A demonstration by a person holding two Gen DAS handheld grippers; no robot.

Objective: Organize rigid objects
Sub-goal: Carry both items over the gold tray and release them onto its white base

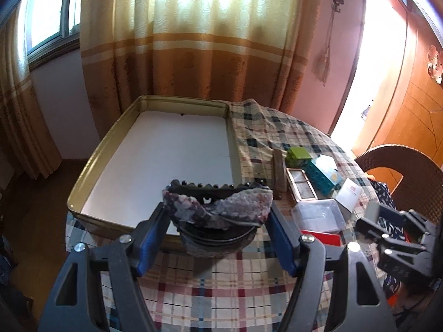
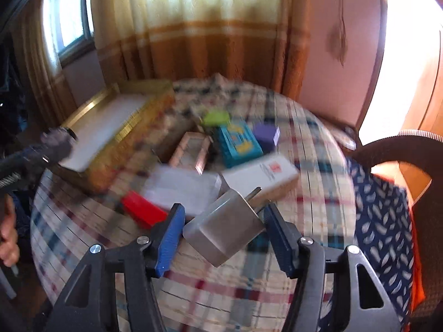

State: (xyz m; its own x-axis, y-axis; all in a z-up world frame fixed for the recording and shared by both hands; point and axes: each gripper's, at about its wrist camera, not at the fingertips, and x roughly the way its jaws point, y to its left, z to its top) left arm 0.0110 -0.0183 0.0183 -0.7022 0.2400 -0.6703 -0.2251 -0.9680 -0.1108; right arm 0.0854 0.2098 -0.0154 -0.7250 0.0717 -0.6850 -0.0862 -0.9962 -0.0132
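Round surface w/ plaid cloth over it. Gold tray sits at left. To its right, a cluster – green cube, teal box, clear plastic case, white box, red box, and perhaps a purple block, blurred.

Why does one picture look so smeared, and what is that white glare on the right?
Right wrist view: motion blur smears the table, yet the held charger plug stays sharp. Left wrist view: crisp; the hair clip is clear. Both views: the bright doorway is overexposed, and the fisheye bends edges.
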